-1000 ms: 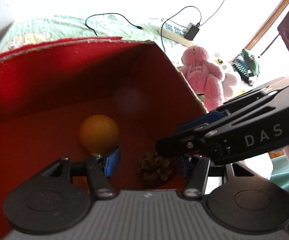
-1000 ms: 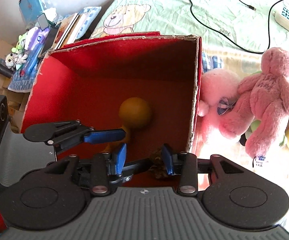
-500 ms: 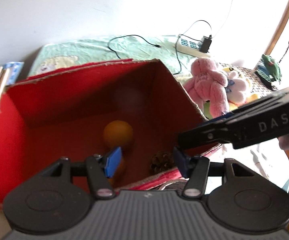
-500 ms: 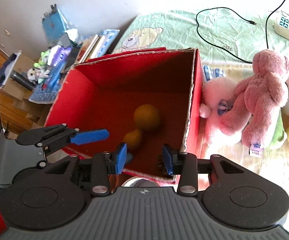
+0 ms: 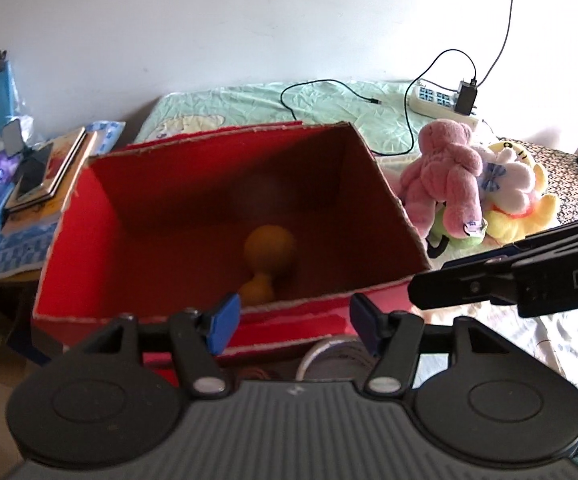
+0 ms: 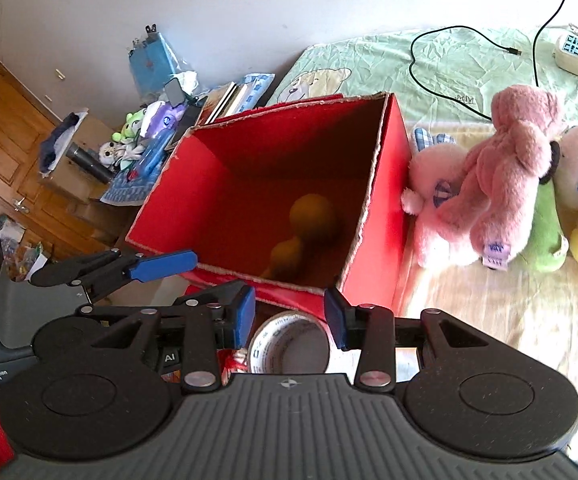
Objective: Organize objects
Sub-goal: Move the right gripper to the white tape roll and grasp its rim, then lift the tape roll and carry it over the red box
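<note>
Red box (image 6: pixel 397 168) on bed: gourd-shaped orange item (image 6: pixel 309 220) is already lodged inside, near its right wall. Plush toys (image 6: pixel 501 184) are left outside, just right of box. Tape roll (image 6: pixel 289 346) lies below right gripper (image 6: pixel 289 314). Both it & left gripper (image 5: pixel 293 320) are spread, empty. Approach is unobstructed.

— Any lettering you can read?
— "DA" in white on the black arm of the right gripper (image 5: pixel 441 294), cut off at the frame edge. In the right wrist view, "AS" on the left gripper (image 6: pixel 161 264) body, and "AI" on a small tab below.
— The tape roll (image 6: pixel 289 346)?
— Printed, but too small to read.
</note>
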### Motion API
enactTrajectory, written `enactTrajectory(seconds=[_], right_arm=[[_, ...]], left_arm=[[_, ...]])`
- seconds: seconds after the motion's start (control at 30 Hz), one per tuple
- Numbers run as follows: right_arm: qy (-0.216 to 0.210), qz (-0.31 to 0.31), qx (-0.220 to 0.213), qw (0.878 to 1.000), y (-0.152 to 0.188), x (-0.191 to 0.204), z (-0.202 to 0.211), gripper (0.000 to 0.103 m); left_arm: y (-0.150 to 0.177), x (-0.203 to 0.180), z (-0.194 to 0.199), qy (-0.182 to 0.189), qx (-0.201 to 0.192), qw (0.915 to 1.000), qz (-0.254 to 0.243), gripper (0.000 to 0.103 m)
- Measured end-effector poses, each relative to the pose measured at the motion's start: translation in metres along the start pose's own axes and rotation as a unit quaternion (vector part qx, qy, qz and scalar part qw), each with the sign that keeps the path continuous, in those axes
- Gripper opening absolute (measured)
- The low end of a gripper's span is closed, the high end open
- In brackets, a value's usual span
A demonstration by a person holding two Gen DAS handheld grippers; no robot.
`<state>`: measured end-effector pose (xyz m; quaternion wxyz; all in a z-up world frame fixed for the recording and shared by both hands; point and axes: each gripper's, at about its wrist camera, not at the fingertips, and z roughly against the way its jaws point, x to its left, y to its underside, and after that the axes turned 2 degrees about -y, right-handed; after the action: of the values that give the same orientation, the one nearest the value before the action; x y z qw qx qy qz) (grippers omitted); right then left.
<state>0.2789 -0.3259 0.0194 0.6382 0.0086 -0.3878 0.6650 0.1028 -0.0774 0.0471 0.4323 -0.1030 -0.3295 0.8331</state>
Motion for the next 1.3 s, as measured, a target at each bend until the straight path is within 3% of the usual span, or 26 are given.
enactTrajectory(seconds=[0.3,0.7,1.3], right_arm=[[-0.022,-0.004,0.004,1.0,0.022,-0.012,0.006,0.042],[-0.024,-0.032,0.014,0.999,0.05,-0.028,-0.004,0.042],[-0.026,-0.062,-0.001,0.998,0.063,-0.037,-0.021,0.041]], left_arm=[[0.016,-0.023,-0.003,-0.047,0.032,0.9982,0.019,0.063],[0.036,-0.035,-0.025,-0.078,0.084,0.9924,0.044,0.061],[0.049,-0.03,-0.055,-0.045,0.122,0.9891,0.07,0.041]])
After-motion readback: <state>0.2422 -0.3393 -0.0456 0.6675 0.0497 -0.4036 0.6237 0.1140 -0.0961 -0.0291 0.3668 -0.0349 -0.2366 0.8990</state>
